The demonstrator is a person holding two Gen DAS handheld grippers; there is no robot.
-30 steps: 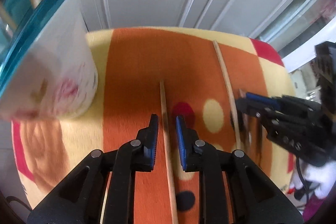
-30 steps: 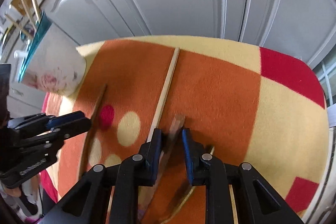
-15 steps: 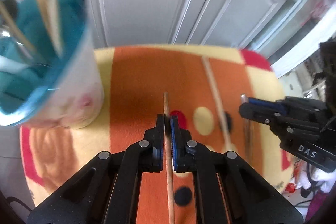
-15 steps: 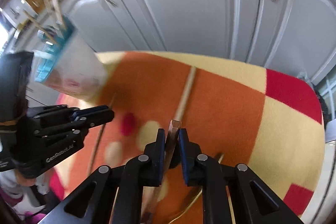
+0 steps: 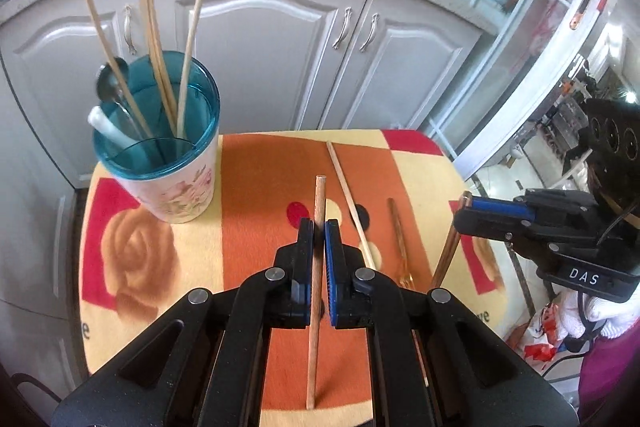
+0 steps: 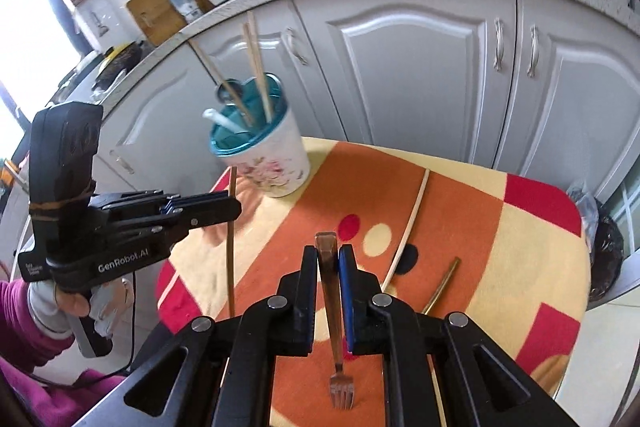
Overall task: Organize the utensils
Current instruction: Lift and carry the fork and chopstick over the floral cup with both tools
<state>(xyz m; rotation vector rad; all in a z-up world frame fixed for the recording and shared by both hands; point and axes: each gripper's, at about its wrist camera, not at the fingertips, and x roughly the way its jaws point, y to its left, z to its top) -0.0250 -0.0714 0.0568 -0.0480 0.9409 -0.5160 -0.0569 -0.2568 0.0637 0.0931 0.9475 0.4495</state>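
Where chopsticks [image 5: 188, 39] lean, cup [image 5: 176, 187] — teal-rimmed (floral) — holds spoons [image 5: 110, 85].

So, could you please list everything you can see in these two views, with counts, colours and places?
Cup: one, teal rim, floral white, far left of cloth, holding chopsticks and spoons.
Held chopstick: one, wood, in left gripper.
Held fork: one, bronze, in right gripper.
Loose chopstick: one, pale, lying mid-cloth.
Small fork: one, golden, lying right of it.
Cloth: one, orange, yellow, red, over the table.
Cabinets: white, behind.
Left gripper: black, shut on chopstick.
Right gripper: black, shut on fork.
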